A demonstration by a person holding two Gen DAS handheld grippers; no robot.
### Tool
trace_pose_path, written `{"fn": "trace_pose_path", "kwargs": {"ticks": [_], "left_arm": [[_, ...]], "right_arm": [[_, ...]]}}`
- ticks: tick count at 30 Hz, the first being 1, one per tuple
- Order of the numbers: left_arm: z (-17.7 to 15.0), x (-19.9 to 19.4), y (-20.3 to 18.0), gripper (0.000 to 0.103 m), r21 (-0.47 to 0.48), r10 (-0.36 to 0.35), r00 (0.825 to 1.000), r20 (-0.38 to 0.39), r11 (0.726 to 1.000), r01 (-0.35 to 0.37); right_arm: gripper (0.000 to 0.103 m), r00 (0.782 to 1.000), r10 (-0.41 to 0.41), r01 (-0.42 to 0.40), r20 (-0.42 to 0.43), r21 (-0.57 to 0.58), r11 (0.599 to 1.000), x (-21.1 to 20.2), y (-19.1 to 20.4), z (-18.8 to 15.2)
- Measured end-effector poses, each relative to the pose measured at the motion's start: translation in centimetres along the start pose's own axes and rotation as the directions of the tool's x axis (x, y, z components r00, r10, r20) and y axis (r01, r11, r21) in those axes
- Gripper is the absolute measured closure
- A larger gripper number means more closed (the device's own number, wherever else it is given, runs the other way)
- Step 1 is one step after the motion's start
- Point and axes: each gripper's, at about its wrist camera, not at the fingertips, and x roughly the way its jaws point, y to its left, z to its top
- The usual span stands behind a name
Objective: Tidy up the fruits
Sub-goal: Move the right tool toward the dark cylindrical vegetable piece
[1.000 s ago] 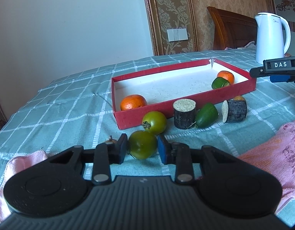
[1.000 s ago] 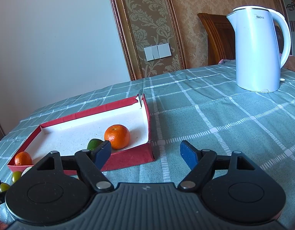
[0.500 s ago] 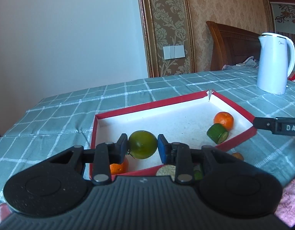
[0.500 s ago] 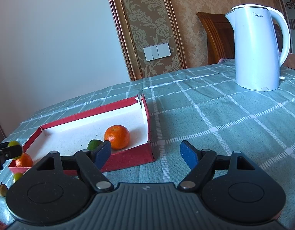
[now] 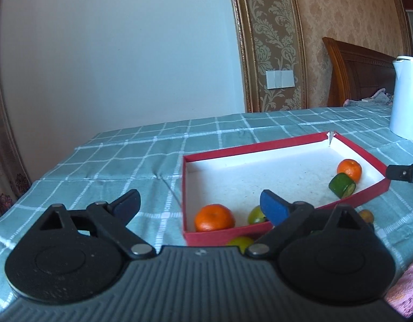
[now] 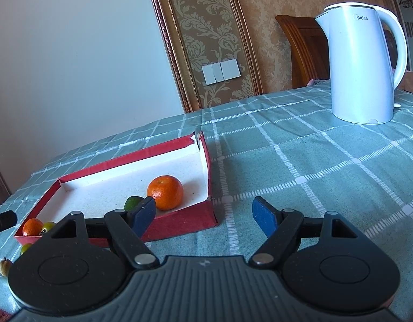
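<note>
We see a plain pale wall [image 5: 120, 53], gold damask wallpaper panel [image 6: 206, 35], white wall switches [image 6: 220, 71], carved wooden headboard [image 5: 359, 77], teal checked tablecloth [image 6: 314, 166]

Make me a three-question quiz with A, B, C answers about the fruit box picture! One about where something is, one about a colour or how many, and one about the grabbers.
1. Where does the white kettle stand?
A. inside the red box
B. on the checked tablecloth, beyond the box
C. on the pink cloth

2. How many orange tangerines lie in the red box?
A. two
B. none
C. five

3. How is the left gripper?
A. shut on a tangerine
B. shut on the kettle
C. open and holding nothing

Answers:
1 B: the kettle's base sits on the tablecloth, away from the box.
2 A: one tangerine lies by the near wall, another tangerine by the far end.
3 C: its jaws stand wide apart with only cloth and box between them.
</note>
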Motion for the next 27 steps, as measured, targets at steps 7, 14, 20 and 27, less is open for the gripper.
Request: {"fn": "trace_pose_path", "kwargs": {"ticks": [7,14,20,27], "left_arm": [[-1.2,2.1,5.1,0.0,-0.142,0.115,0.99,-0.078,0.982,-0.125],[-2.4,3.3,7.5,0.0,-0.233,0.113,0.985,-0.132,0.962,-0.142],[-2.6,3.5,7.8,0.0,-0.252,0.08,0.986,-0.144,0.961,-0.115],[-2.7,3.5,8.1,0.0,-0.282,0.061,0.988,-0.142,0.954,-0.1]], "right_arm": [[0.024,1.0,0.0,0.0,0.0,0.0,1.0,0.0,0.0,0.0],[0.024,1.0,-0.005,0.005,0.003,-0.002,1.0,-0.1,0.0,0.1],[0.024,1.0,-0.01,0.01,0.022,-0.006,1.0,-0.4,0.0,0.1],[0.024,0.998,0.002,0.0,0.064,-0.037,0.999,-1.1,0.5,0.0]]}}
